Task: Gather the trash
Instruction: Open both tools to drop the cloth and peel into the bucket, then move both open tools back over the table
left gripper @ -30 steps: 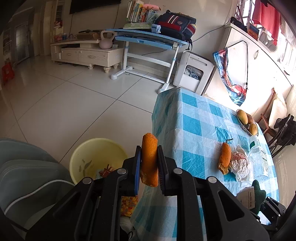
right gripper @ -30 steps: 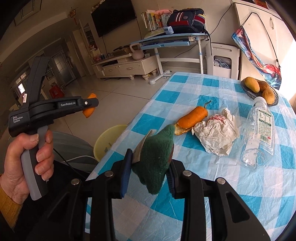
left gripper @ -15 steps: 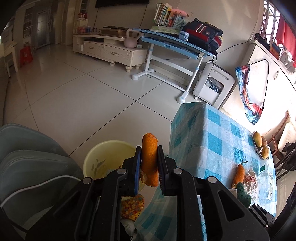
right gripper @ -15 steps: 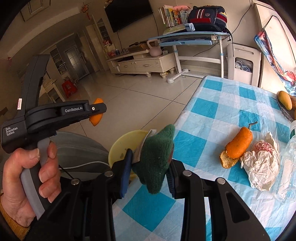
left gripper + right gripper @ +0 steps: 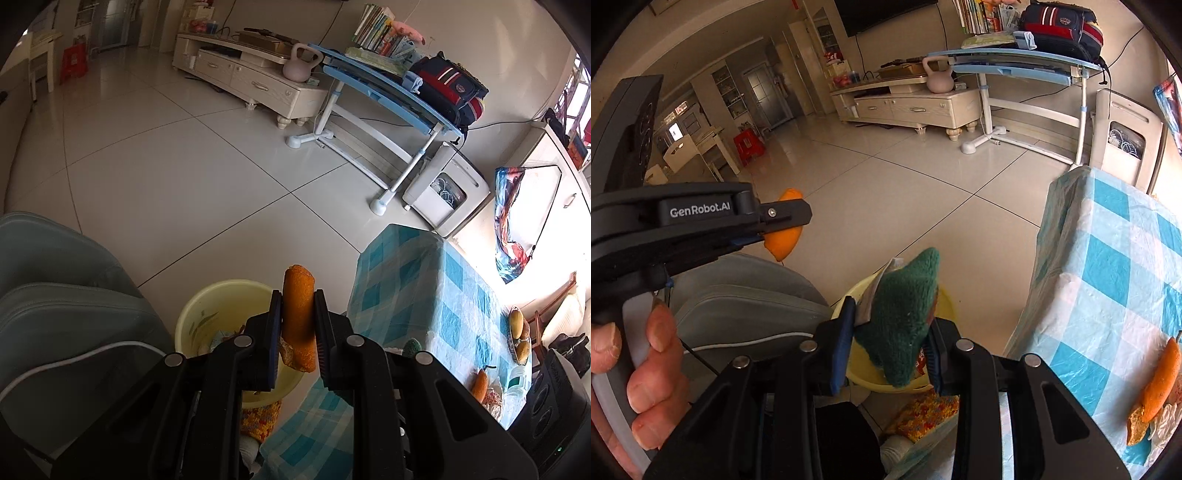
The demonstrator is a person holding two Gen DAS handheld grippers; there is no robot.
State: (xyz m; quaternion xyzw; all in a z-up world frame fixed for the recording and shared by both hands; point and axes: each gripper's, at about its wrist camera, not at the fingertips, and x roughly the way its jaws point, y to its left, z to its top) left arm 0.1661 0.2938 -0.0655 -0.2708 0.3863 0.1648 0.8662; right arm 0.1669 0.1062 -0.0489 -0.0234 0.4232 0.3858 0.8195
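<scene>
Pinching an orange peel strip [image 5: 299, 317] in your left gripper [image 5: 298, 332] and a green knitted scrap [image 5: 905, 325] in your right gripper [image 5: 891, 350], both above the round yellow plastic bin [image 5: 207, 314] beside the table edge, you may drop them past its rim onto the floor if released too early.

Both wrist views angled downward, close; share yellow bin [image 5: 207, 314] [image 5: 945, 299], floor.

Right-side window glare, fisheye-warped edges
</scene>
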